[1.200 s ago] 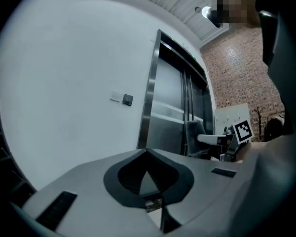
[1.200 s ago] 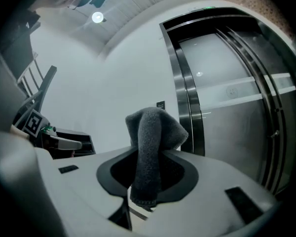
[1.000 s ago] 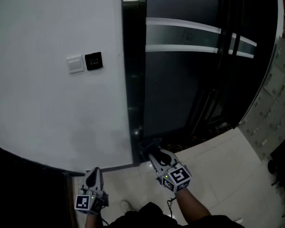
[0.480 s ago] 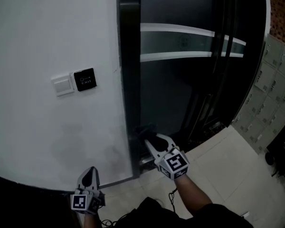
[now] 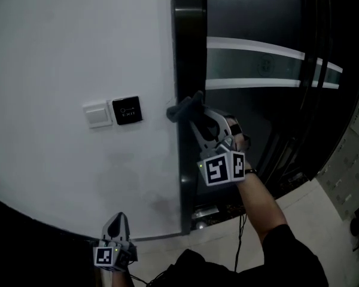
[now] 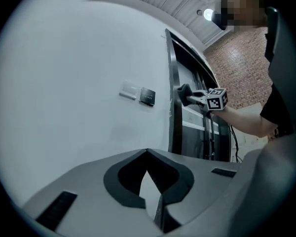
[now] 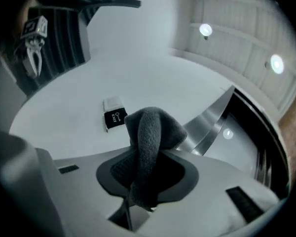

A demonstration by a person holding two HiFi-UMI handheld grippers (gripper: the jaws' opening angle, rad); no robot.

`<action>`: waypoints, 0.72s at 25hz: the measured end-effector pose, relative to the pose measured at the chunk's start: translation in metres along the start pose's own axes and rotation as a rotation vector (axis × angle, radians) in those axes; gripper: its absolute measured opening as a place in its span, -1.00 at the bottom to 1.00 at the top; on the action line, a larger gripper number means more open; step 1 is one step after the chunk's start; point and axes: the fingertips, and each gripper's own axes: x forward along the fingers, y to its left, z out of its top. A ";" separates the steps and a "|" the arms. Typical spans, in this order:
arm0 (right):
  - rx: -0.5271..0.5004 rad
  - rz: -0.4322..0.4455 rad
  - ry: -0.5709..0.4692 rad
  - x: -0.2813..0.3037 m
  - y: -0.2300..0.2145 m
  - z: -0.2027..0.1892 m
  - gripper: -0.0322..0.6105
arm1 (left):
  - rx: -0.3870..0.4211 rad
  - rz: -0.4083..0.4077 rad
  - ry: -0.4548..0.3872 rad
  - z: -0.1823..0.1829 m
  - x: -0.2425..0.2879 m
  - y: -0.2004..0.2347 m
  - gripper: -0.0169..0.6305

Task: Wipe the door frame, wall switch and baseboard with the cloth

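From the head view, the right hand-held gripper [image 5: 193, 113] is raised against the dark, glossy door frame [image 5: 189, 52]. It holds a wad of grey cloth [image 5: 180, 108] at the frame's edge beside the white wall [image 5: 78, 46]. The cloth sits level with the white wall switch [image 5: 97, 115] and the black panel [image 5: 127, 110] next to it. Whether the cloth actually presses on the frame is unclear. The left hand-held gripper [image 5: 116, 221] hangs low near the wall's foot. The baseboard there is too dark to make out.

The left gripper view shows this gripper's jaws together with nothing between them; only a sliver of wall shows between the pads. Only this view takes in a brick wall [image 6: 237, 68] beyond the doorway. The switch and cloth are small and distant here.

The right gripper view shows the jaws clamped on the cloth, a nubbly, towel-like fold bulging above the pads. The fold hides the jaw tips and the spot where it meets the frame. The frame reads here as brushed metal. Two ceiling lamps [image 7: 205, 30] glow above.
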 end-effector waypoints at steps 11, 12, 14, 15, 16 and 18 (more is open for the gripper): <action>-0.268 0.001 0.035 0.042 0.019 -0.035 -0.61 | -0.025 0.030 0.039 -0.022 0.015 -0.014 -0.97; -0.268 0.014 0.038 0.041 0.026 -0.038 -0.61 | -0.028 0.028 0.047 -0.023 0.016 -0.015 -0.97; -0.255 0.029 0.042 0.038 0.038 -0.043 -0.60 | -0.031 0.024 0.058 -0.025 0.017 -0.014 -0.97; -0.246 0.037 0.044 0.037 0.042 -0.046 -0.60 | -0.032 0.021 0.063 -0.027 0.018 -0.014 -0.97; -0.239 0.047 0.049 0.035 0.047 -0.048 -0.60 | -0.033 0.020 0.069 -0.028 0.019 -0.013 -0.97; -0.228 0.072 0.062 0.033 0.056 -0.052 -0.60 | -0.037 0.018 0.078 -0.032 0.019 -0.013 -0.97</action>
